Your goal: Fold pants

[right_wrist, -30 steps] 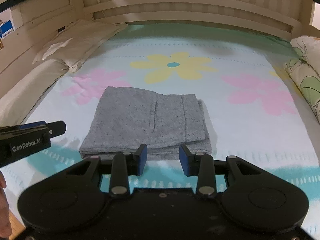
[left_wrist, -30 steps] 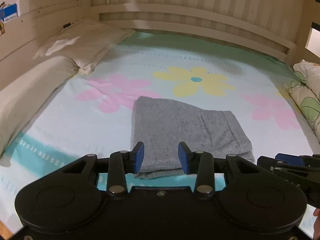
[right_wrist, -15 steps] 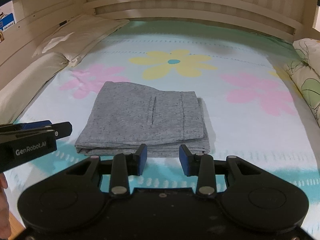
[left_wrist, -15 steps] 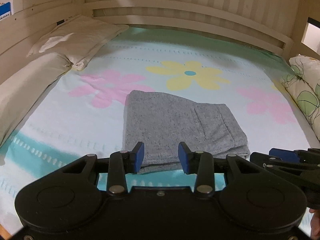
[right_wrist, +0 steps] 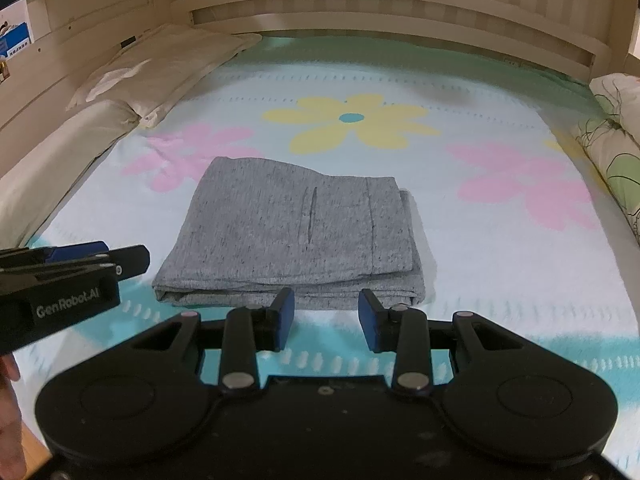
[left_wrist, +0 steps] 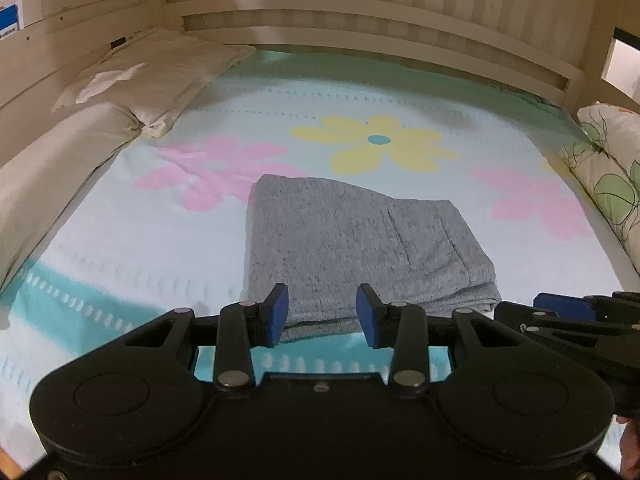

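Grey pants (left_wrist: 352, 244) (right_wrist: 296, 236) lie folded into a compact rectangle in the middle of the flowered bed sheet (left_wrist: 120, 240). My left gripper (left_wrist: 322, 312) hovers open just short of the bundle's near edge, nothing between its blue pads. My right gripper (right_wrist: 326, 316) is also open, held clear in front of the near folded edge, empty. The left gripper (right_wrist: 64, 276) shows from the side at the left of the right wrist view. At the right of the left wrist view the right gripper (left_wrist: 576, 320) also appears from the side.
White pillows (left_wrist: 152, 76) (right_wrist: 160, 68) lie along the left rail. A floral-print pillow (left_wrist: 608, 176) rests at the right edge. A slatted wooden bed frame (left_wrist: 360, 16) bounds the far side. Part of a hand (right_wrist: 8, 432) shows at bottom left.
In both views the pants have slid slightly further from the grippers, as both hands drew back a little. The jaws kept the same width.
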Demonstrator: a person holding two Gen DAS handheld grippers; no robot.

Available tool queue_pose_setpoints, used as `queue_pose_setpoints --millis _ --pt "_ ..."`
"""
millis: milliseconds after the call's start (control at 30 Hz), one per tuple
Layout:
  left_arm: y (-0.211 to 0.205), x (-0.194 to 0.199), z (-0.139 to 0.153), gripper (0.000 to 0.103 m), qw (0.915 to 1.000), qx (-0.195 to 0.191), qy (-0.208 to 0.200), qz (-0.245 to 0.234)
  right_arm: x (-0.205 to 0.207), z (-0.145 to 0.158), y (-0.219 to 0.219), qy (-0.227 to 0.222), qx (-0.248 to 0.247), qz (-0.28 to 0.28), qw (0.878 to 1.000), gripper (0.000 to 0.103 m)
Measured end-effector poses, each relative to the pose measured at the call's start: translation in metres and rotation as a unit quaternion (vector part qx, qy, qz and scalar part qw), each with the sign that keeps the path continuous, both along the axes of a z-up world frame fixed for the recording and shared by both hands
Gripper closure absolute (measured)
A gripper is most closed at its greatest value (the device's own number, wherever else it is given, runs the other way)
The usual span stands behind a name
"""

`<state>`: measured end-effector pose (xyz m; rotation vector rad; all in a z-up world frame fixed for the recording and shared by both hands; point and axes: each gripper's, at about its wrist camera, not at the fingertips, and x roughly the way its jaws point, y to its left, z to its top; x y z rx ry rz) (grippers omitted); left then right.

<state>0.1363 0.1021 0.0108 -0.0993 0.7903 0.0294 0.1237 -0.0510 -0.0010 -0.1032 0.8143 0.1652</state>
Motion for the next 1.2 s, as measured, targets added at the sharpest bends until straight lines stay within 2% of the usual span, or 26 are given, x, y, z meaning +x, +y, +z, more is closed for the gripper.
queue_pose_setpoints --millis 800,1200 --pt "0.0020 0.0029 -0.0095 0.055 0.9991 -0.019 0.038 -0.008 0.0031 -0.0066 0.0049 0.014 -0.002 0.010 1.000 0.065" --pt "0.0030 0.0017 -0.0090 0.055 0.9993 -0.018 0.034 0.000 0.0026 -0.0080 0.0052 0.016 -0.003 0.012 1.000 0.065"
